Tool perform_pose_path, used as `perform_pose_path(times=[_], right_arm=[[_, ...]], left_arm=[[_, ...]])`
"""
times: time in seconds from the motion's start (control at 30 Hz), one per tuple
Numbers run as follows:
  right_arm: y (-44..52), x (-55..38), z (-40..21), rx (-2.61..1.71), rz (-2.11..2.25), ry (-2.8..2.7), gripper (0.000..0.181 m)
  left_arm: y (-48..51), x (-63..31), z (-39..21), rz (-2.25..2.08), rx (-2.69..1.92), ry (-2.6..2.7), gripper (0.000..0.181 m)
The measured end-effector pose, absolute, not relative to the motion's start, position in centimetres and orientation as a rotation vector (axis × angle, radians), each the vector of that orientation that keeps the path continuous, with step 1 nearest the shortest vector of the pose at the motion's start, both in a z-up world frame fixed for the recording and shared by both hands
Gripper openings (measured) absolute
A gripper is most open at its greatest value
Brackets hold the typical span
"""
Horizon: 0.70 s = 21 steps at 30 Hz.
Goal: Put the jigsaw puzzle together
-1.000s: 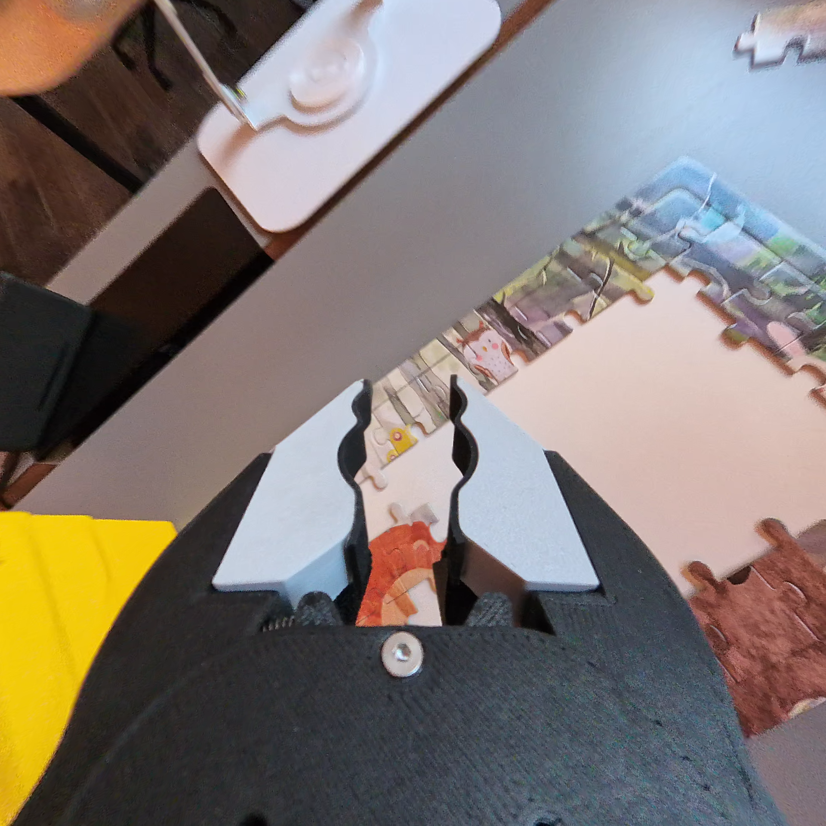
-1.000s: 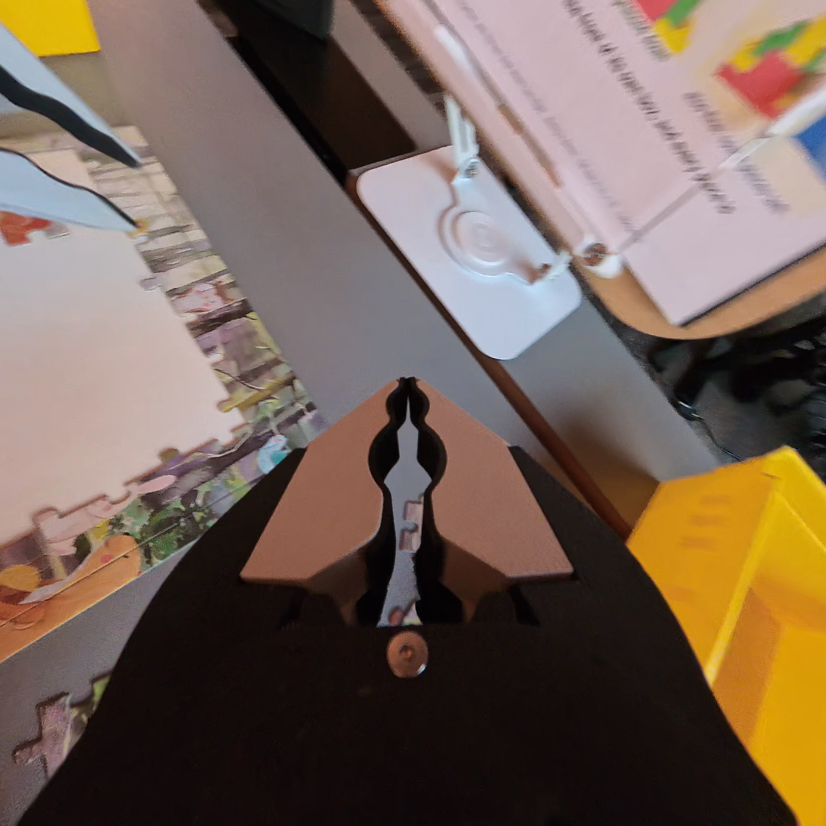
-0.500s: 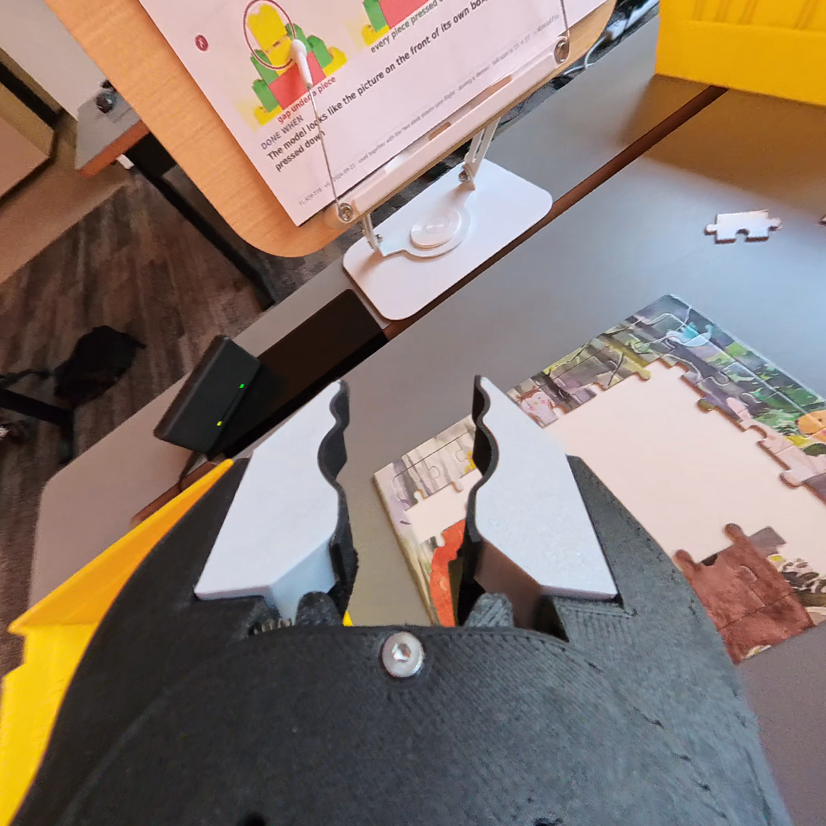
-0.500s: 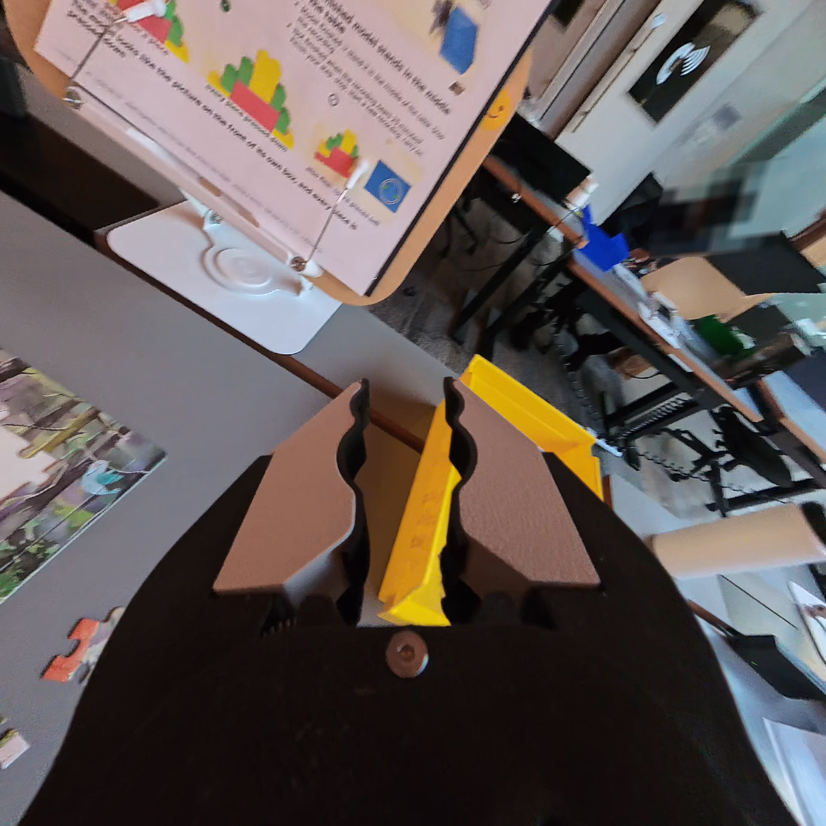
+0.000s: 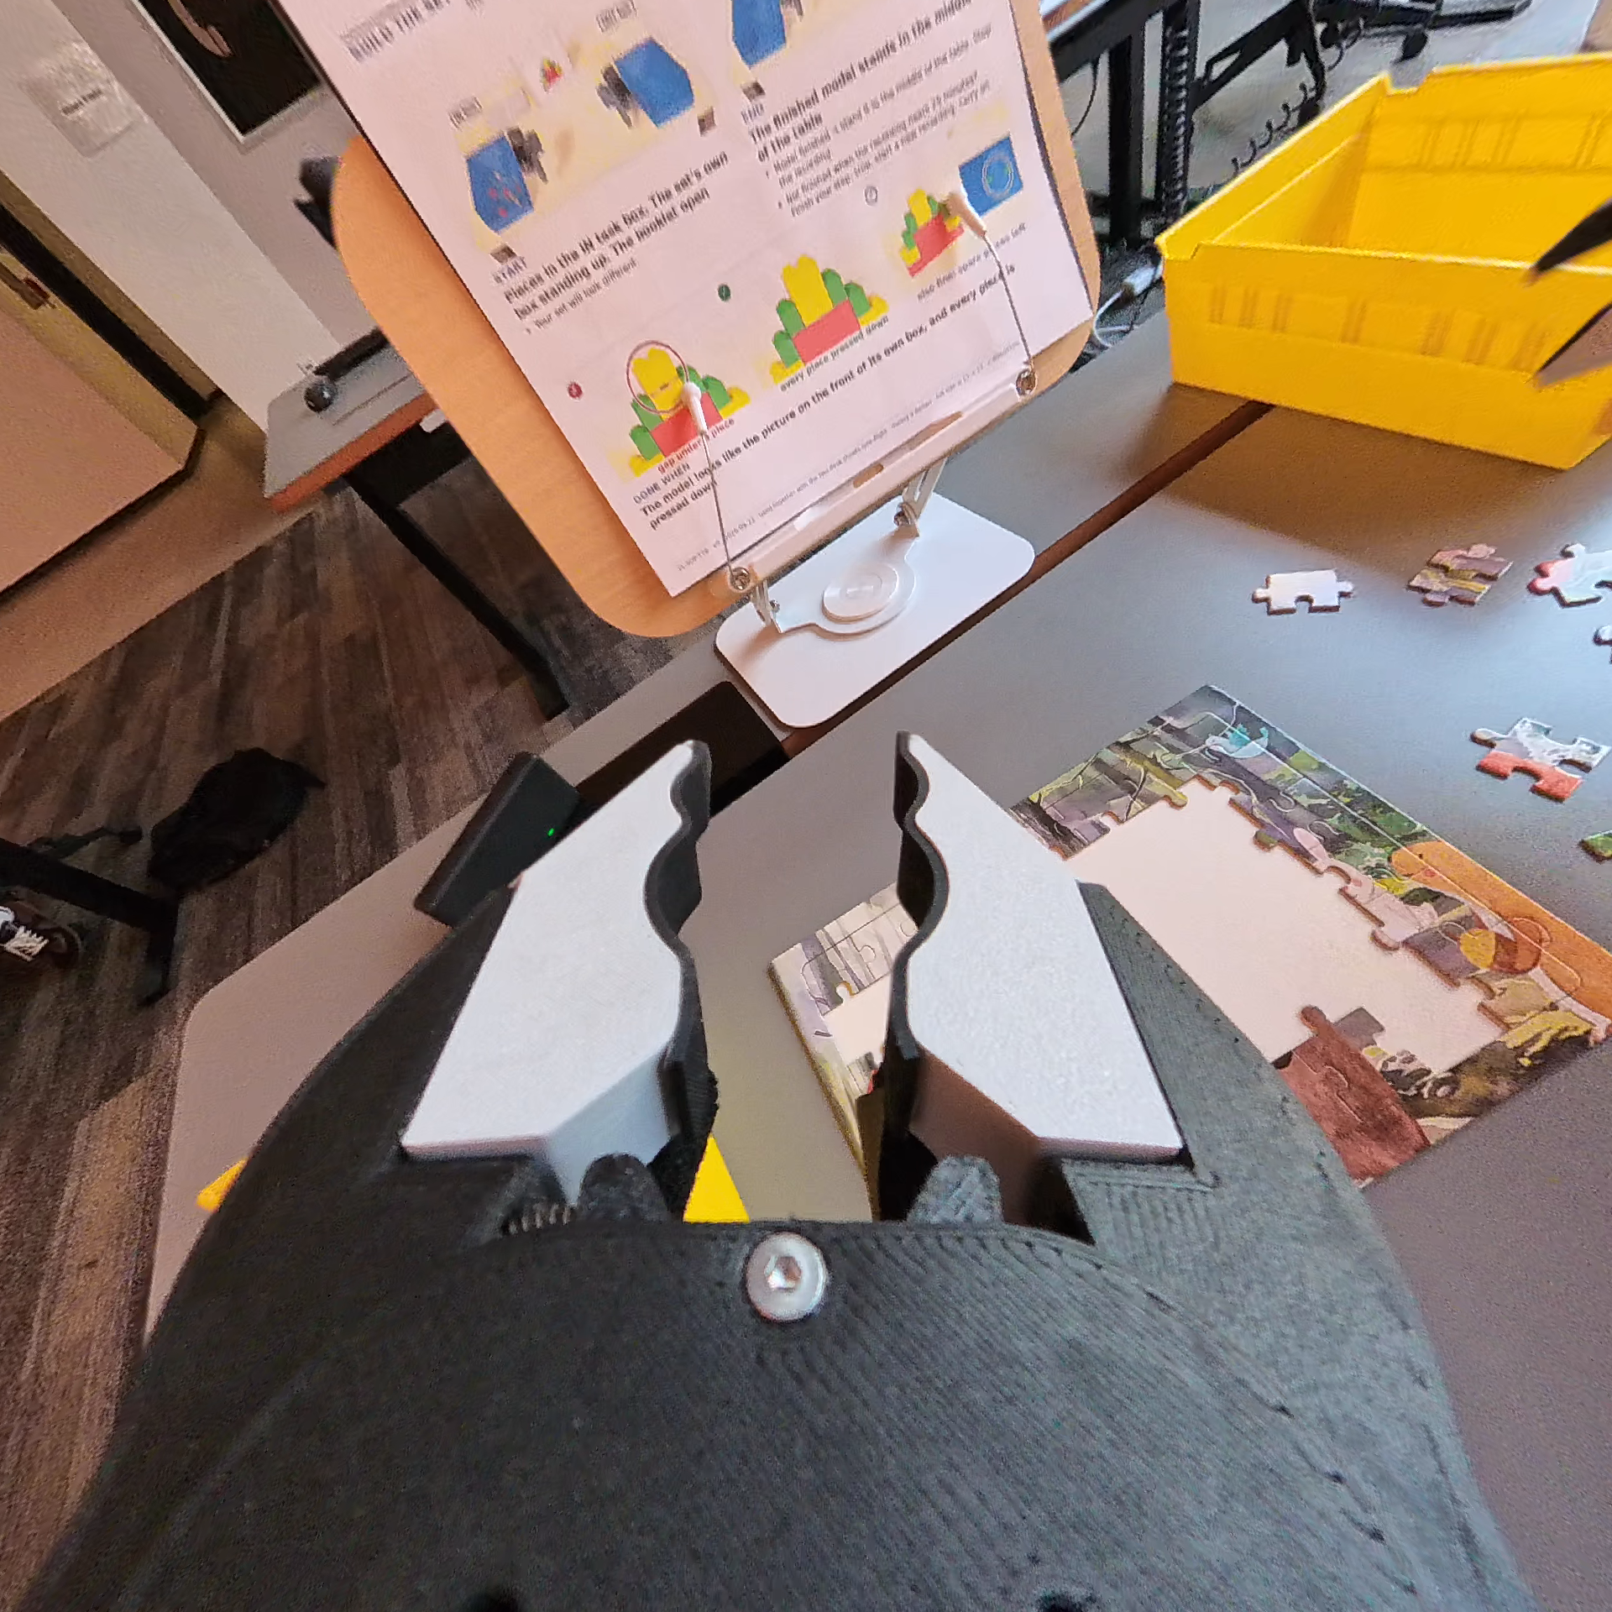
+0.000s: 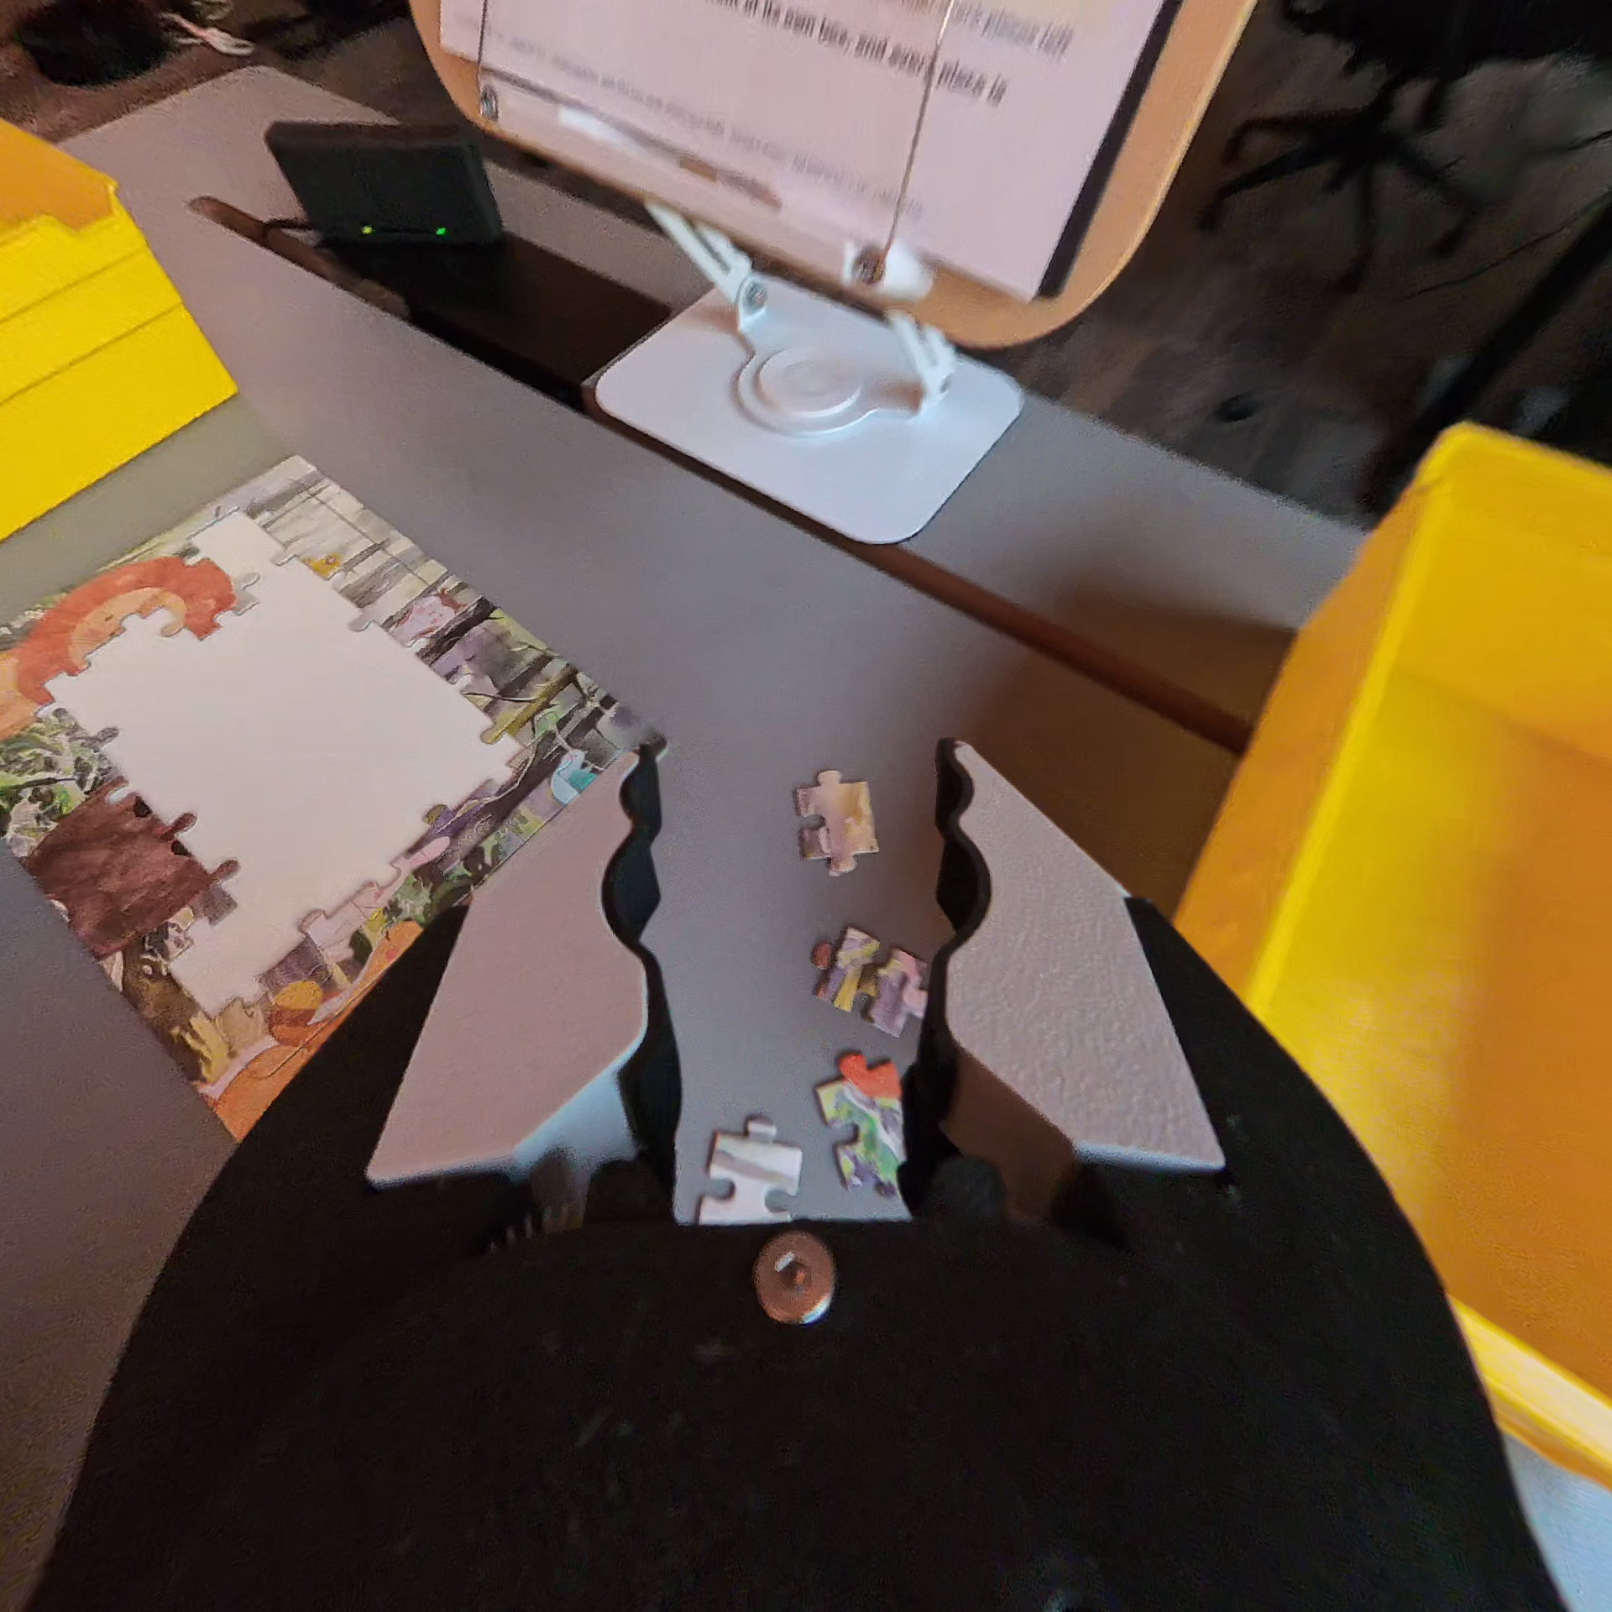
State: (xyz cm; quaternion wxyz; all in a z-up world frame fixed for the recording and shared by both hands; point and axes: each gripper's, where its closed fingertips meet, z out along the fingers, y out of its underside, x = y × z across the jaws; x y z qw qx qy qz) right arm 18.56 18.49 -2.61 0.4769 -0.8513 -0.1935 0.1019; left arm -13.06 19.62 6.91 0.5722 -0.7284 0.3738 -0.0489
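Above a matte grey table [image 6: 785, 628], the grey-fingered right gripper [image 6: 789, 768] gapes wide and empty over four loose cardboard puzzle pieces [image 6: 836, 822]. The left gripper [image 5: 798, 759], likewise open and empty, hangs near the half-built jigsaw frame [image 5: 1483, 925], its white centre bare. A printed sheet [image 5: 741, 244] stands behind on a wooden easel.

Left gripper [image 5: 798, 759] jaws apart, empty, above half-built puzzle [image 5: 1291, 916].
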Motion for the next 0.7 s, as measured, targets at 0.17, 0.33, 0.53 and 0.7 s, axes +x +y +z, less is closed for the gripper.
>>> perform_pose_path(times=[0.17, 0.33, 0.53, 0.7], right_arm=[[21.3, 18.5, -8.8, -2.219, 0.19, -0.463, 0.051], [22.5, 19.6, -12.5, -2.292, 0.098, -0.472, 0.053], [22.6, 18.9, -15.5, -2.365, 0.101, -0.551, 0.058], [22.7, 17.8, -16.2, -2.368, 0.154, -0.561, 0.05]], left_arm=[[18.3, -13.7, 8.9, -0.146, -1.657, 0.86, 0.037], [18.3, -14.3, 9.2, -0.151, -1.663, 0.851, 0.037], [18.9, -15.0, 8.7, -0.148, -1.693, 0.836, 0.037], [19.1, -14.9, 8.1, -0.144, -1.716, 0.847, 0.037]])
